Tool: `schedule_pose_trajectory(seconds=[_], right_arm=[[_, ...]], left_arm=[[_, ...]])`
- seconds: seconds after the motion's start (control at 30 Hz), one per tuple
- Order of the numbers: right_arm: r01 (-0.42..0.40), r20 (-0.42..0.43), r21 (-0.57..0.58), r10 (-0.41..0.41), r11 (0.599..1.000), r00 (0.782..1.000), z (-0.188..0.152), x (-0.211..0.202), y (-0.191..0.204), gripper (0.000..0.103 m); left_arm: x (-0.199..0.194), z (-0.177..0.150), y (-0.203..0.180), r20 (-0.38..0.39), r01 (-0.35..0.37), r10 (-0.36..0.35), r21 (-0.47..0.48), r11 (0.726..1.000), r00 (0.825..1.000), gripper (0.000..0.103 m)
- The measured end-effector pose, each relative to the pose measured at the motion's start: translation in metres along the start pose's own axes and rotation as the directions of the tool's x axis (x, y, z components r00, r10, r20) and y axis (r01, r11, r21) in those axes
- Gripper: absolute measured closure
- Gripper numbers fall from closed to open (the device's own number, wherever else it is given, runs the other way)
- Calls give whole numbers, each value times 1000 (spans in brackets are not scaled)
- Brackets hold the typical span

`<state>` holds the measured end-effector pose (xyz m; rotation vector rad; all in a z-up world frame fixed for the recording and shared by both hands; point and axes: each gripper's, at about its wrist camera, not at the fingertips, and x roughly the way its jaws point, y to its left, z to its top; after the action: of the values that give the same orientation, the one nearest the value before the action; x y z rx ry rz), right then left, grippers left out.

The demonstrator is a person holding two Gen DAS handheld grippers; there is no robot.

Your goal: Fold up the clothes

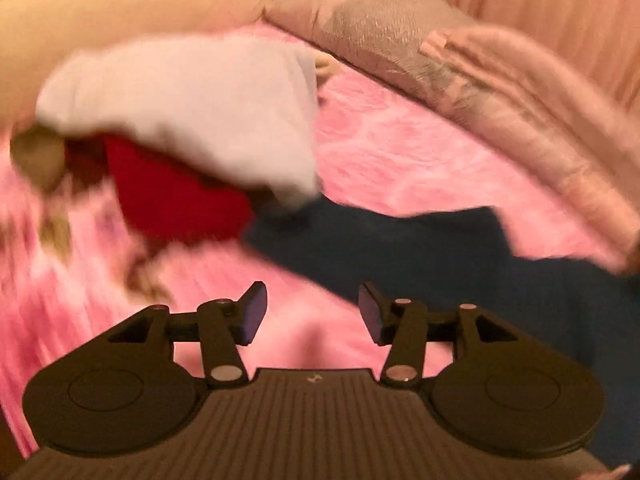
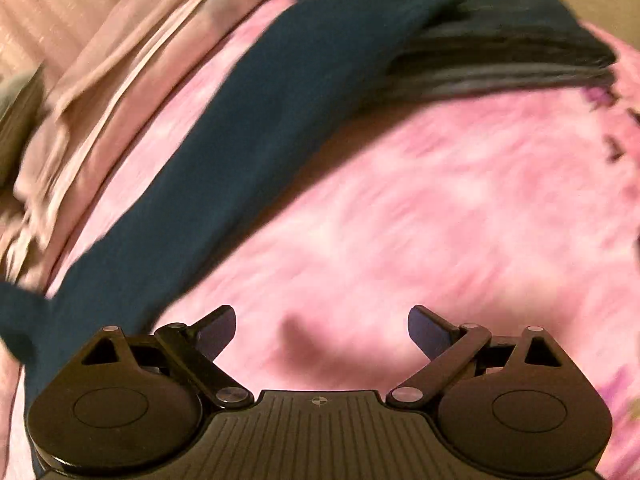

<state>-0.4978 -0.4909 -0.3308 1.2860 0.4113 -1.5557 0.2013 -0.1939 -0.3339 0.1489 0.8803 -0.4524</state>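
A dark blue garment lies spread on the pink bedspread. My left gripper hovers over its near edge, open, with only pink cover showing between the pads. In the right wrist view the same blue garment runs as a long strip from the lower left up to a bunched heap at the top. My right gripper stands wide open above the pink bedspread, to the right of the strip and apart from it. Both views are blurred.
A white garment lies over a red one at the left. A grey-pink pillow and a folded pale pink blanket line the far side of the bed. That blanket borders the blue strip's left.
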Motion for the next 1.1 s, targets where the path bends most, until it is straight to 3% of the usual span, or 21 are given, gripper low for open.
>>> schedule_pose_trajectory(seconds=[0.1,0.17,0.23,0.27,0.3,0.4,0.47,0.53,0.57,0.67,0.87,0.9,0.97,1.1], right_arm=[[6,-12,-45,-7,999,1000,-19,1,30,8],[30,-9,-62,-31,998,999,-29,2,44,8],[56,-4,-70,-57,996,998,-38,2,55,8],[70,-3,-66,-70,995,998,-43,1,59,8],[83,-1,-61,-83,995,997,-48,0,64,8],[119,17,-53,-119,991,993,-58,0,73,8],[135,29,-56,-133,989,991,-65,-6,80,8],[148,39,-59,-146,987,988,-73,-11,87,8],[151,43,-59,-148,987,988,-76,-13,91,7],[152,49,-64,-149,986,988,-86,-17,101,8],[162,57,-111,-157,981,986,-110,-15,115,8],[166,60,-126,-160,978,985,-113,-15,116,8],[175,64,-156,-167,972,984,-119,-15,117,8],[188,62,-197,-180,962,982,-124,-19,112,8]], left_arm=[[33,20,8,0,-28,28,73,997,1000,58],[53,29,11,-4,1,-1,101,995,1000,59],[69,30,8,-13,0,2,169,986,1000,68],[76,30,6,-32,10,-4,207,978,999,90],[84,29,4,-53,22,-10,244,969,999,101],[68,29,-7,-28,65,-59,365,929,998,102],[34,37,-16,58,103,-143,444,890,988,102],[2,53,-17,185,83,-202,507,858,962,102],[-7,61,-13,244,53,-205,513,857,948,102],[-10,84,10,332,-32,-156,496,868,930,102],[46,77,55,239,-98,-25,491,866,971,101],[52,74,59,235,-102,-21,498,861,972,100],[62,70,59,267,-132,-23,548,826,963,100],[73,61,57,278,-167,1,574,801,961,94]])
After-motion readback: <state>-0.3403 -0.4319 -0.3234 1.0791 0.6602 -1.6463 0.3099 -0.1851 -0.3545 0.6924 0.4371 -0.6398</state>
